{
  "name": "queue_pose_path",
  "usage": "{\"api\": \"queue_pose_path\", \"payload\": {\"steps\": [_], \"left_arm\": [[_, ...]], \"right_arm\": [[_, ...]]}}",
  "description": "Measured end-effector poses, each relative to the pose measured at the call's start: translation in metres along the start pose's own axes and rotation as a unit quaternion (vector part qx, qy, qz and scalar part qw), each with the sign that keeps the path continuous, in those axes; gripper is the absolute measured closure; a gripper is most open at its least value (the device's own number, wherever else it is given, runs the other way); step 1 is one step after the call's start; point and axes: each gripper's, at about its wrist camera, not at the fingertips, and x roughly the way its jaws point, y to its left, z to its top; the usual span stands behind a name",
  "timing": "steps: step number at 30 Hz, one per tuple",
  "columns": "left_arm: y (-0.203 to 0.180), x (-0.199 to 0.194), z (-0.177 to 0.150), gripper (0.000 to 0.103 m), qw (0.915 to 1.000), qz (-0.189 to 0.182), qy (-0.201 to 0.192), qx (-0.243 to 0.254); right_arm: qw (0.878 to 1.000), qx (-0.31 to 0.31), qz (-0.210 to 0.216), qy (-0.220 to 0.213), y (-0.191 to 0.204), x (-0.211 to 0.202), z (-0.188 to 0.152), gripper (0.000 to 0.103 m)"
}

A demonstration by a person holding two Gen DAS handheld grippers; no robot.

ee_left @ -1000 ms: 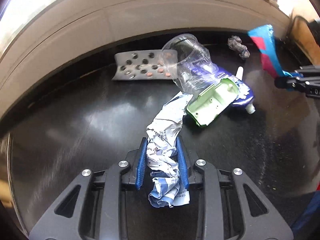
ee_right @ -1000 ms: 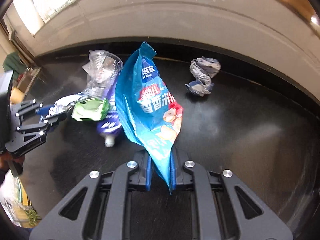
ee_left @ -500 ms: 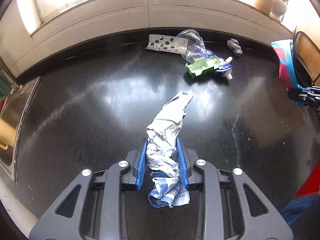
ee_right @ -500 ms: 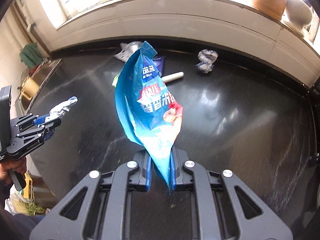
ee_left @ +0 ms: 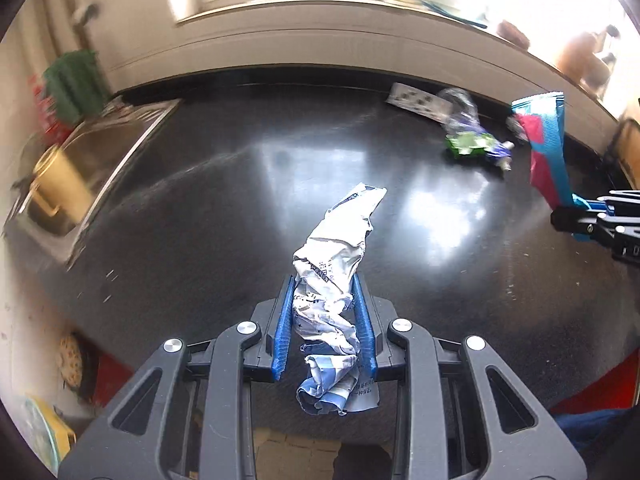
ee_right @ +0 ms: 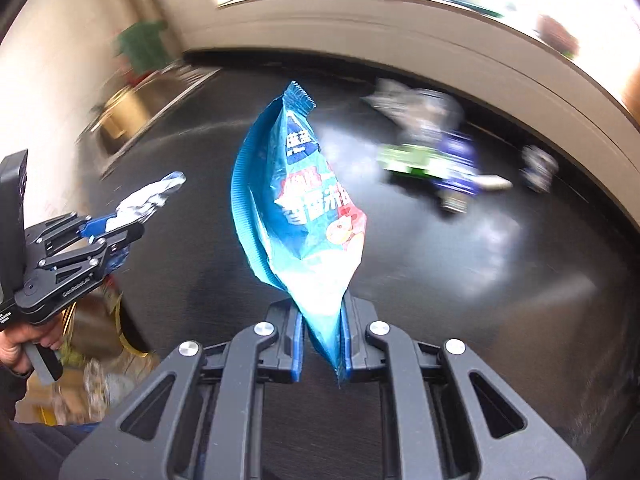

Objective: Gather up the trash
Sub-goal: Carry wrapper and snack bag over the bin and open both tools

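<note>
My left gripper (ee_left: 323, 292) is shut on a crumpled white and blue paper wrapper (ee_left: 334, 264), held above the black countertop (ee_left: 200, 200). A blue snack bag (ee_right: 298, 204) hangs pinched in my right gripper (ee_right: 322, 312), its top standing up. Seen from the right wrist, the left gripper (ee_right: 132, 226) is at the left with the paper wrapper (ee_right: 150, 196). The left wrist view shows the right gripper (ee_left: 568, 214) at the right edge with the snack bag (ee_left: 546, 148). More trash lies at the counter's back: a green piece (ee_left: 468, 145), a clear cup (ee_left: 460, 106), a blister pack (ee_left: 416, 101).
A steel sink (ee_left: 92, 160) with a brass pot (ee_left: 60, 188) in it is set at the counter's left. A pale tiled wall and bright window sill (ee_left: 320, 52) run behind. A small crumpled wad (ee_right: 540, 166) lies at the back right. A hand (ee_right: 20, 346) grips the left tool's handle.
Both grippers have pulled back and up from the trash pile, carrying wrapper and bag. The pile now looks small and far; the sink and counter front edge have come into view.
</note>
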Motion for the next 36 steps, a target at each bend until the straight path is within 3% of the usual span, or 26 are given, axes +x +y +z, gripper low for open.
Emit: {"api": "queue_pose_path", "payload": {"steps": [4,8,17,23,30,36], "left_arm": [[0.051,-0.016,-0.035,0.075,0.9969,0.049,0.007,-0.062],[0.100,-0.028,-0.078,0.075,0.9871,0.092,0.025,-0.128],[0.193,-0.034,-0.192,0.075,0.9455,0.167,0.068,-0.271],[0.236,-0.001,-0.243,0.075,0.9246,0.169,0.087,-0.330],[0.264,0.046,-0.275,0.075,0.9150,0.150,0.102,-0.361],[0.275,0.073,-0.287,0.075,0.9130,0.138,0.110,-0.368]], "right_arm": [[0.996,-0.064,0.051,0.022,0.068,0.028,0.019,0.088],[0.984,-0.134,0.108,0.050,0.144,0.061,0.027,0.088],[0.937,-0.256,0.200,0.130,0.301,0.142,0.009,0.088],[0.925,-0.267,0.194,0.188,0.361,0.215,-0.006,0.088],[0.919,-0.276,0.164,0.230,0.388,0.288,-0.013,0.088],[0.913,-0.284,0.154,0.249,0.408,0.310,-0.025,0.088]]}}
